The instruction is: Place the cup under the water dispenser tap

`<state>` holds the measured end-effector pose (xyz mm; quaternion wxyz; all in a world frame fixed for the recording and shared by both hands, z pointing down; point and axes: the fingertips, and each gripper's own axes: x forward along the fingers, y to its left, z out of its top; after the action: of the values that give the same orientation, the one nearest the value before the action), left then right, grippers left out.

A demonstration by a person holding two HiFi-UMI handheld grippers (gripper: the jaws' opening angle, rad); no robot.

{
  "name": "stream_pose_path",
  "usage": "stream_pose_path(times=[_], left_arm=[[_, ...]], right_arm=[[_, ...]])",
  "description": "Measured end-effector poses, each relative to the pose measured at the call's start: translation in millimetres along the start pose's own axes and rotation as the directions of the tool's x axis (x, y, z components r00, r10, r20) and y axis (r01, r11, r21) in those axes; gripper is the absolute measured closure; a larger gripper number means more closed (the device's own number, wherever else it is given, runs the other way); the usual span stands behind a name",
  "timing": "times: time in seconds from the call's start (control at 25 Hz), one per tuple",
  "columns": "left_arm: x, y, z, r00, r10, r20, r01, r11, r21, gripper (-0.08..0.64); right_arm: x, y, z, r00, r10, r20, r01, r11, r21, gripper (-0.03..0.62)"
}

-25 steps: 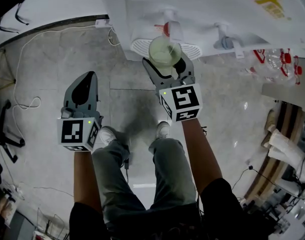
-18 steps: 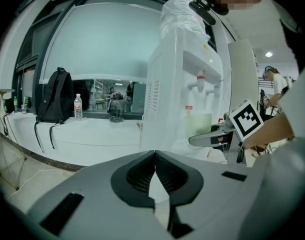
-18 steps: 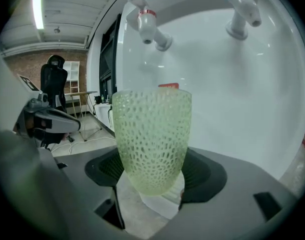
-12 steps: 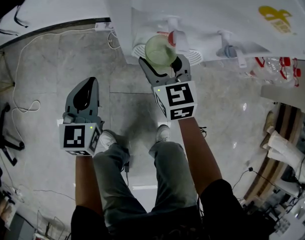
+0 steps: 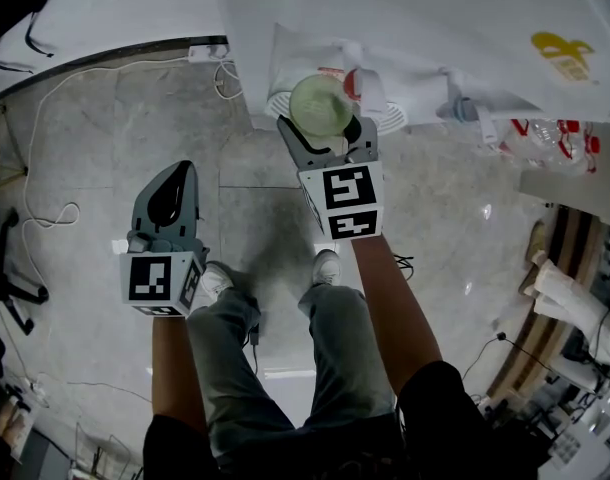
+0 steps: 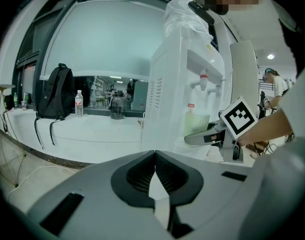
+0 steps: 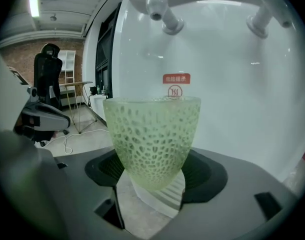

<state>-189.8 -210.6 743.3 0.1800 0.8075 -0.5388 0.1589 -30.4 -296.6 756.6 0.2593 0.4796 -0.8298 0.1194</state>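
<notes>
Seemingly light, stiff and brittle, the cup is best gripped low, as the right gripper's wide-set jaws do; the left gripper's jaws meet, empty.

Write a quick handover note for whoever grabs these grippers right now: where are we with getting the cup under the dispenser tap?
Left gripper: fingers shut, empty, held off to the side of the water dispenser.
Right gripper: fingers closed on the green cup, which is upright.
Cup: over the drip tray, roughly below the red tap. I cannot tell whether its base touches the tray.
Done: cup brought to the tap.
Left: seat it on the tray under the spout, open the fingers, back away.
</notes>
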Motion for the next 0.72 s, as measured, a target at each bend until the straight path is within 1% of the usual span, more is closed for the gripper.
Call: stream_pose_path(times=[0.16, 0.32, 0.44, 0.56, 0.72], left_arm=[[-0.5, 0.9, -2.3, 1.000, -0.001, -0.001, 0.001, 1.000, 0.002, 0.545], [-2.8, 0.2, -7.7, 0.999, -0.001, -0.052, 0.001, 1.000, -0.003, 0.545], [-4.1, 0.0, -9.2, 0.998, 0.000, -0.065, 0.000, 1.000, -0.009, 0.545], [-3.5, -0.5, -7.3, 0.999, 0.002, -0.050, -0.003, 1.000, -0.015, 0.545], [-4.3, -2.0, -10.0, 0.998, -0.004, -0.055, 0.003, 1.000, -0.019, 0.545]], right_arm=[[0.6, 0.5, -1.0, 1.000, -0.002, -0.002, 0.002, 1.000, 0.002, 0.244], [0.2, 0.1, -0.4, 1.000, -0.007, 0.005, 0.007, 1.000, 0.010, 0.244], [-0.7, -0.1, -0.8, 1.000, -0.011, 0.003, 0.011, 1.000, 0.011, 0.242], [-1.6, -1.6, -0.6, 1.000, -0.017, 0.005, 0.017, 1.000, 0.021, 0.232], [-3.5, -3.6, -3.6, 1.000, -0.014, 0.006, 0.014, 1.000, 0.016, 0.213]])
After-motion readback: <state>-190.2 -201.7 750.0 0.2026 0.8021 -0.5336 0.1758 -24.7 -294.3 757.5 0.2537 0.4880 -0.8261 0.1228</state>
